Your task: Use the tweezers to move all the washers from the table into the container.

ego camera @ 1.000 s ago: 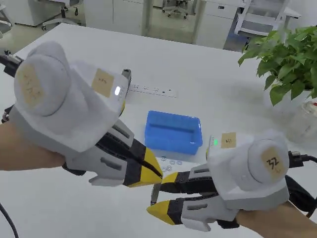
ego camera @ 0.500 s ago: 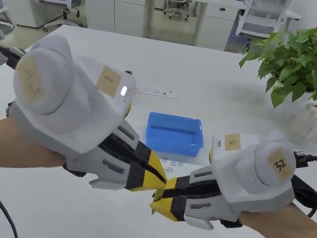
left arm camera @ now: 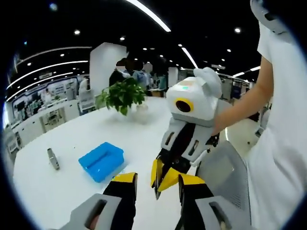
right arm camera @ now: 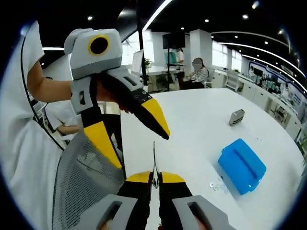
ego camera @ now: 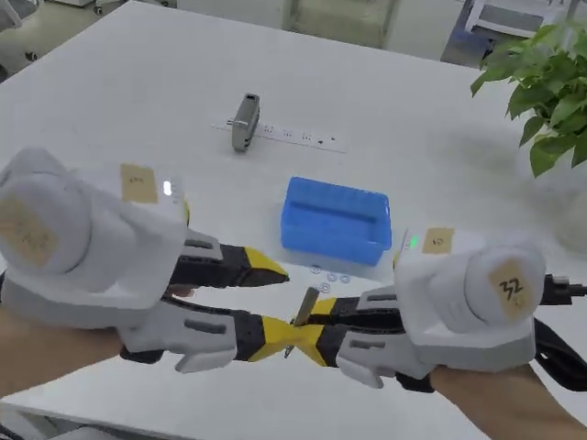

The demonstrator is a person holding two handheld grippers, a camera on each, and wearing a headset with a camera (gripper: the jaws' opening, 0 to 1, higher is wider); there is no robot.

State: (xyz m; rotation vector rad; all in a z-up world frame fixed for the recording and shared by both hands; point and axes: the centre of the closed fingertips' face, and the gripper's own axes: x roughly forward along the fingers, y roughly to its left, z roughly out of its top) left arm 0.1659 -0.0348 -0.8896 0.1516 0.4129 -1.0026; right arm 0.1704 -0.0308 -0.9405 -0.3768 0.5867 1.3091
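Note:
The metal tweezers (ego camera: 304, 314) stand tilted between the two grippers above the table's near edge. My right gripper (ego camera: 312, 324) is shut on them; in the right gripper view the tweezers (right arm camera: 154, 160) rise as a thin line from its closed jaws. My left gripper (ego camera: 278, 303) faces it, open, one jaw above and one below the tweezers, and shows as the left gripper (right arm camera: 142, 149) in the right gripper view. The blue container (ego camera: 335, 220) sits behind them. Several small washers (ego camera: 330, 275) lie on the table just in front of it.
A white power strip with a grey plug (ego camera: 246, 121) lies behind the container. A potted plant (ego camera: 541, 82) stands at the back right. The table edge runs close under the grippers, with a mesh chair (right arm camera: 86, 182) below in the right gripper view.
The left gripper's jaws have spread apart and the right gripper's jaws have come together on the tweezers. The head camera has tilted, so the table shows from higher up.

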